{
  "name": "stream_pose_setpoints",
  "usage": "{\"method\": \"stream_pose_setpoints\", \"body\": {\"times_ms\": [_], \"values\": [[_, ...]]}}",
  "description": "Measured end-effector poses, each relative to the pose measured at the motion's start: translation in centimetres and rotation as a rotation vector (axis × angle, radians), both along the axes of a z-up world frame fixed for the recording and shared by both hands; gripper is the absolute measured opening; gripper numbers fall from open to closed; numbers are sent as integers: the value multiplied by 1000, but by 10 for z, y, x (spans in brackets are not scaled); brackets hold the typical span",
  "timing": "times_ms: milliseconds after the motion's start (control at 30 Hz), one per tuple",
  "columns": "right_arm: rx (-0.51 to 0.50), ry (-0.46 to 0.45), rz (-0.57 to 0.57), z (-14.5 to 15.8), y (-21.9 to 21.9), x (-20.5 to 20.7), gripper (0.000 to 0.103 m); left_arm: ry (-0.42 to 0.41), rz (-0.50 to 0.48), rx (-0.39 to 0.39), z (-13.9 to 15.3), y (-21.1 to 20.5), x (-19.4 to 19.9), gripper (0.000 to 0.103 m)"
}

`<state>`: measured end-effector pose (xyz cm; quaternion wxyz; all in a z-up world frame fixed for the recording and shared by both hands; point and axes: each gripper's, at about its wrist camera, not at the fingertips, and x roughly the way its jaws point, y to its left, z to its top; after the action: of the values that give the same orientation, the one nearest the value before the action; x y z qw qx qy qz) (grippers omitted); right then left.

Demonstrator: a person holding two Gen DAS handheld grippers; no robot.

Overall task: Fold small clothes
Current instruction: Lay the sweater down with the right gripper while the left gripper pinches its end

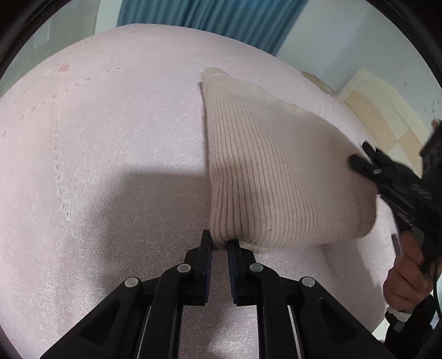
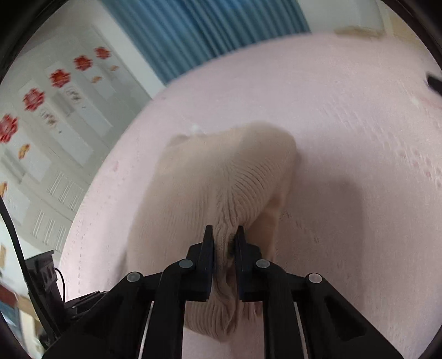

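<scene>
A small cream ribbed knit garment (image 1: 265,171) lies on a pale pink bedspread (image 1: 105,154). My left gripper (image 1: 220,242) is shut on its near left corner, with cloth pinched between the pads. In the left wrist view the right gripper (image 1: 359,161) grips the garment's right edge, held by a person's hand (image 1: 406,279). The right wrist view shows my right gripper (image 2: 224,234) shut on a bunched fold of the garment (image 2: 221,176), which is lifted and drapes away toward the bed.
A blue curtain (image 1: 215,16) hangs behind the bed. White cupboard doors with red flower stickers (image 2: 59,77) stand to the left in the right wrist view. Tiled floor (image 1: 386,116) shows past the bed's right edge. Dark gear and cables (image 2: 44,270) sit at lower left.
</scene>
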<state>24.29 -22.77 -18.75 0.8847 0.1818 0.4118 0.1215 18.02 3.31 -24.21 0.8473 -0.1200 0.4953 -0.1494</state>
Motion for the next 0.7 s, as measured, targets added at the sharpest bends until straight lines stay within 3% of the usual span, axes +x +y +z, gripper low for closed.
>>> {"method": "stream_pose_setpoints", "body": {"times_ms": [100,133,200,300,467,600,700], "values": [[100,-134,-2,17,-18,-15,11,-21,0,-21,0,0,-4,11],[75,-117,-27,12,-21,-14,11,-27,-2,-16,1,-1,-5,11],[-11,2,-65,-20,-22,-3,11,-23,-8,-4,-1,-4,-3,11],[9,89,-98,-52,-28,3,11,-16,-24,9,-1,-7,-1,11],[-11,92,-107,-51,-28,4,13,-27,-55,24,4,-6,-3,11],[-46,113,-146,-38,-25,-2,35,-22,-51,24,7,-4,-8,12],[-43,75,-152,-21,-21,-2,35,-7,-42,1,9,-4,0,12]]}}
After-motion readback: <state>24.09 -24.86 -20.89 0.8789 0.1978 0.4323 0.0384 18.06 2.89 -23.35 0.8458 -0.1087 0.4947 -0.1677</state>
